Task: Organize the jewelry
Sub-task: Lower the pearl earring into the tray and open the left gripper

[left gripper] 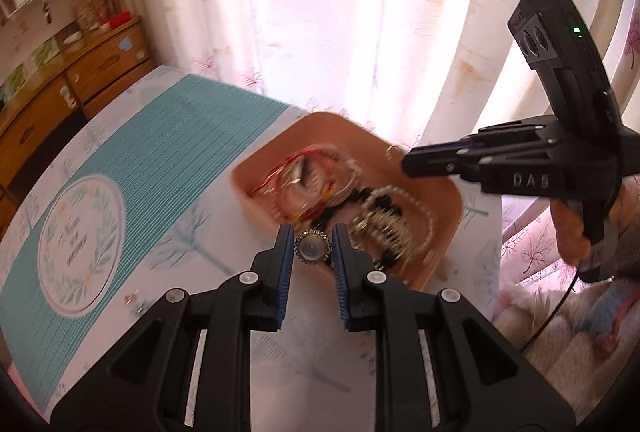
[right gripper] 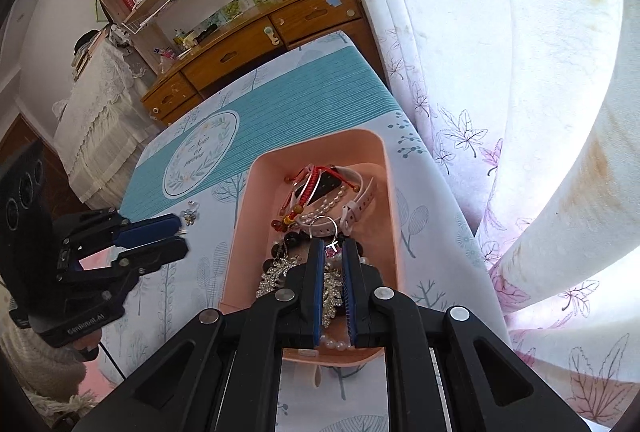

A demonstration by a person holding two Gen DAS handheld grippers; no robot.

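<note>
- The left gripper (left gripper: pixel 313 249) holds a round brooch-like ornament (left gripper: pixel 313 249), a pale stone ringed with small beads, its jaws nearly closed with the blue pads pressed on either side.
- That ornament hangs above the bench (left gripper: pixel 168 168), just off the near edge of the pink tray (left gripper: pixel 448 232).
- The right gripper (right gripper: pixel 331 244) hangs over the middle of the pink tray (right gripper: pixel 256 216), jaws all but shut on a small silver ring (right gripper: pixel 327 225) that stands up from the tips, with a pink stone at its base.
- The tray sits at the bench's curtain-side edge and carries a jumbled pile: a red cord bracelet (right gripper: pixel 310 178), a white-strapped watch (right gripper: pixel 352 198), a pearl strand (right gripper: pixel 326 208), dark beads (right gripper: pixel 289 241) and a rhinestone leaf piece (right gripper: pixel 276 276).
- A few small clear pieces (right gripper: pixel 191 214) lie loose on the bench cloth (right gripper: pixel 304 88), between the tray and the round printed wreath emblem (right gripper: pixel 202 154).
- A flowered curtain (right gripper: pixel 500 72) hangs along the bench's far side.
- A hand (left gripper: pixel 572 228) grips the right gripper's handle.
</note>
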